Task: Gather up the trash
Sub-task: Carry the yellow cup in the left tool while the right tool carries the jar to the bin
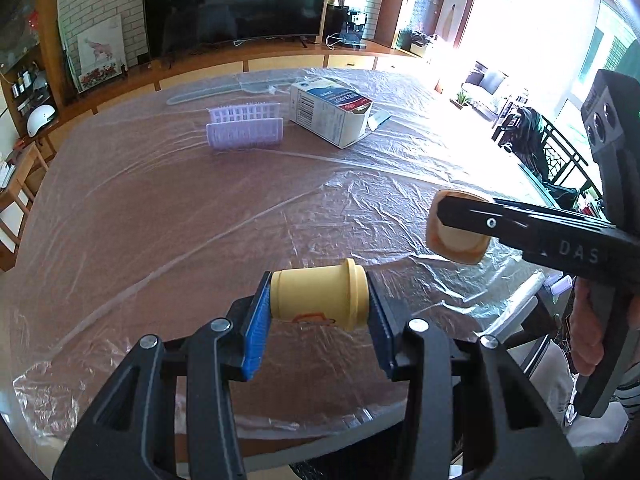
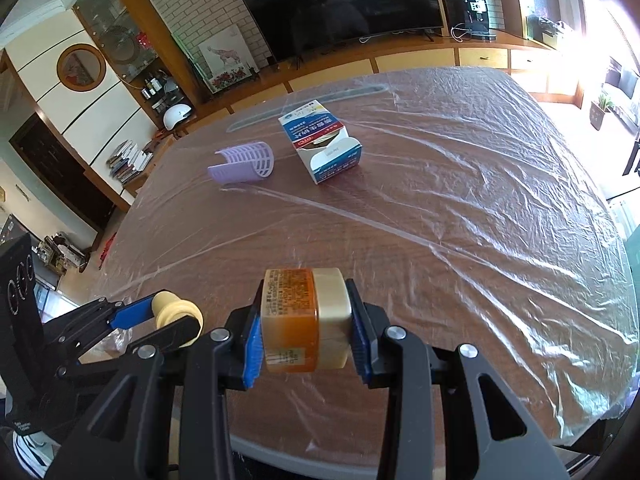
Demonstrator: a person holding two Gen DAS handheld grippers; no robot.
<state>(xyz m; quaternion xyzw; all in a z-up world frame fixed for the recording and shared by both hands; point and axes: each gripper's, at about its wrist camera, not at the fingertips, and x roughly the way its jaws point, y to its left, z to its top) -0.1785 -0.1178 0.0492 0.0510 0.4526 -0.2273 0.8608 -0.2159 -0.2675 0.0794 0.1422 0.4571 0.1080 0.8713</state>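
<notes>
My left gripper (image 1: 318,307) is shut on a small yellow plastic bottle (image 1: 320,294), held sideways between the blue pads above the near table edge. The same bottle (image 2: 176,312) shows in the right wrist view at the lower left, in the left gripper (image 2: 168,316). My right gripper (image 2: 306,330) is shut on an orange-labelled cup with a pale lid (image 2: 304,320). In the left wrist view that cup (image 1: 456,236) hangs at the right, clamped by the right gripper (image 1: 460,226). An opened milk carton (image 1: 330,114) (image 2: 320,146) lies far across the table.
A brown table under crinkled clear plastic sheet (image 1: 240,208) (image 2: 460,208) fills both views. A lilac slotted plastic holder (image 1: 245,128) (image 2: 244,162) lies beside the carton. A long clear strip (image 1: 208,94) rests near the far edge. A hand (image 1: 592,328) grips the right tool.
</notes>
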